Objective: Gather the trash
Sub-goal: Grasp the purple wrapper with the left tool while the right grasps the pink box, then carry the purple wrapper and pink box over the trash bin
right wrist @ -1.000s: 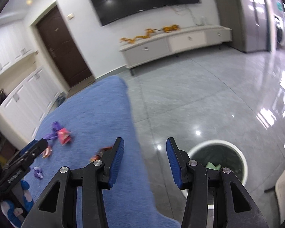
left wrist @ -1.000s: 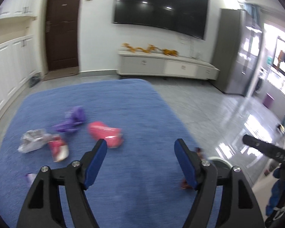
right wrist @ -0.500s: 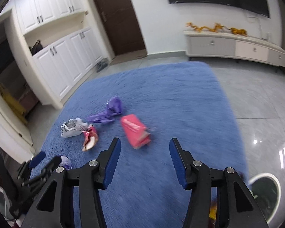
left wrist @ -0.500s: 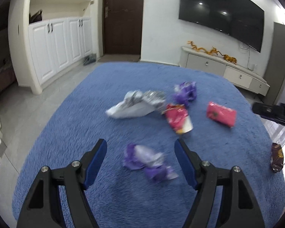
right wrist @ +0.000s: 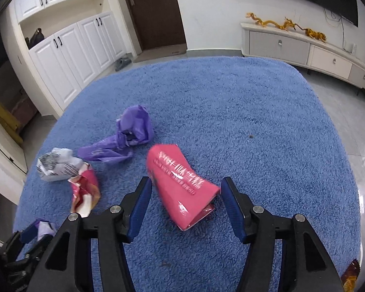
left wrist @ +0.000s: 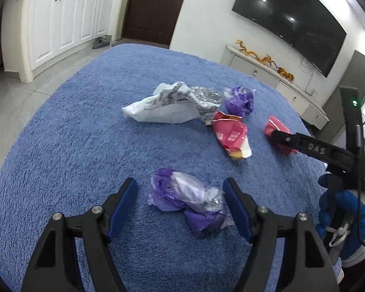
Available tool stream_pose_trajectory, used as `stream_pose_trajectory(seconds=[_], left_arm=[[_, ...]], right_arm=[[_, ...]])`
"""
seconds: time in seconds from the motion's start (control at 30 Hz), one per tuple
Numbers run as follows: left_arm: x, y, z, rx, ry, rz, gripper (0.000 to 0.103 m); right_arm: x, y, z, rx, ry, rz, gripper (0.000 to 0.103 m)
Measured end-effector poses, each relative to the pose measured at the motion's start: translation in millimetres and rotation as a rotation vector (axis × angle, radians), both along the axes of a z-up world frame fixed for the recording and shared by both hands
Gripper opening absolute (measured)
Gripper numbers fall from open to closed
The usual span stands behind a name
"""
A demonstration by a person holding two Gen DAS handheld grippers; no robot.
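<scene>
Trash lies on a blue rug (left wrist: 85, 146). My left gripper (left wrist: 181, 206) is open around a crumpled purple and white wrapper (left wrist: 189, 202) that lies between its fingers. My right gripper (right wrist: 186, 206) is open around a pink packet (right wrist: 180, 185) on the rug (right wrist: 255, 121). Farther off lie a white and silver bag (left wrist: 172, 104), a purple bag (left wrist: 239, 99) and a red and white snack bag (left wrist: 231, 136). The right wrist view also shows the purple bag (right wrist: 126, 136), the white bag (right wrist: 57, 168) and the snack bag (right wrist: 85, 189).
White cupboards (left wrist: 60, 24) stand at the left, a dark door (left wrist: 155, 7) at the back. A low TV cabinet (right wrist: 304, 51) stands under a wall screen at the right. A brown wrapper (right wrist: 350, 275) lies at the rug's right edge. Grey tile floor surrounds the rug.
Both grippers have swung left from the bin side over the rug and come down close. Each now straddles a piece of trash.
</scene>
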State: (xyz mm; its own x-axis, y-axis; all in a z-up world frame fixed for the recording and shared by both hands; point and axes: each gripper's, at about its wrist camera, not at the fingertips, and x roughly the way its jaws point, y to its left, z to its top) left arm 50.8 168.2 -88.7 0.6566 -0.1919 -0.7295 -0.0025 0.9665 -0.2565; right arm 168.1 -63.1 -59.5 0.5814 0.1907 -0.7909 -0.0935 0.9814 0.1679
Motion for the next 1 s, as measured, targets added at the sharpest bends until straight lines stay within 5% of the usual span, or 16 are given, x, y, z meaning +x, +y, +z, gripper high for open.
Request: stream_pose_trajectory(seconds=[0.13,0.27,0.7,1.0], left_arm=[[0.0,-5.9,0.6,0.014,-0.002,-0.019,0.047],[1.6,-8.3,2.9,0.028,-0.008,-0.022,0.041],[-14.8,-13.7,23.2,0.041,-0.031,-0.028,0.035],[-34.6,-61.3,58.9,0.072,-0.11,-0.119,0.035]], right_arm=[[-1.5,-0.4,-0.4,-0.021,-0.014,0.004,0.052],[-2.8,2.0,-1.6,-0.015,-0.028,0.009,0.049],[-62.9,11.5,33.9,0.071,-0.129,0.086,0.047],[-106.7,-42.6,75.2,0.109,-0.249,-0.024,0.047]])
